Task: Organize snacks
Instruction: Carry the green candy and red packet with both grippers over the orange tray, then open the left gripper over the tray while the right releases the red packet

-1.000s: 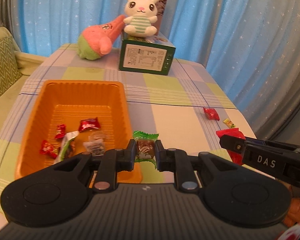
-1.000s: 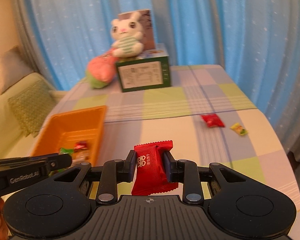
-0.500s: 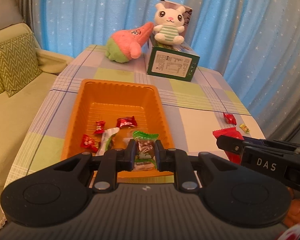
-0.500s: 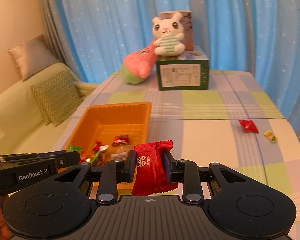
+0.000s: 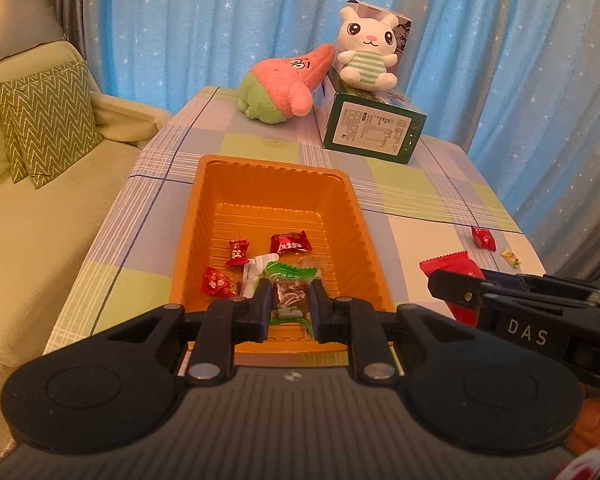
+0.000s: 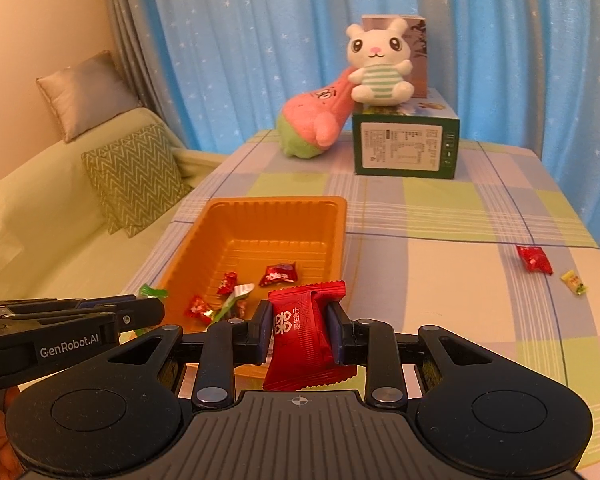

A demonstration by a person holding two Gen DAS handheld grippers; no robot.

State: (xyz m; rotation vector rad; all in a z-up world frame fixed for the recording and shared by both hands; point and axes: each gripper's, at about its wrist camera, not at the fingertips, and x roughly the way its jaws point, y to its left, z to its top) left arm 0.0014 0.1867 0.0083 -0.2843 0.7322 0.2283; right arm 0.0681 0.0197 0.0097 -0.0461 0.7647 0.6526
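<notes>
The left gripper (image 5: 289, 303) was pinching a green-wrapped snack (image 5: 290, 293) between its pressed-in fingers, and it hung over the near end of the orange tray (image 5: 342, 216). The right gripper (image 6: 300, 330) was clamped on a red packet (image 6: 306, 334), held upright between its fingers, at about 3 o'clock from the left one and just off the tray's near right corner.

The step in hand looked like the drop-off: both snacks carried, the left one seemingly in place to go in. The next move probably called for spreading the left fingers so the green piece fell among the sweets in the tray, then swinging the right gripper toward 10 o'clock, over the rim, before letting the red packet go.

Outward from the tools, several red candies (image 5: 290, 242) and a white-and-green wrapper (image 5: 256, 266) lay on the tray floor at 12 o'clock from the left gripper. On the checked tablecloth (image 6: 440, 280), well apart at about 2 o'clock from the right gripper, a small red candy (image 6: 534, 259) and a yellow candy (image 6: 574, 282) lay near each other, not yet collected.
</notes>
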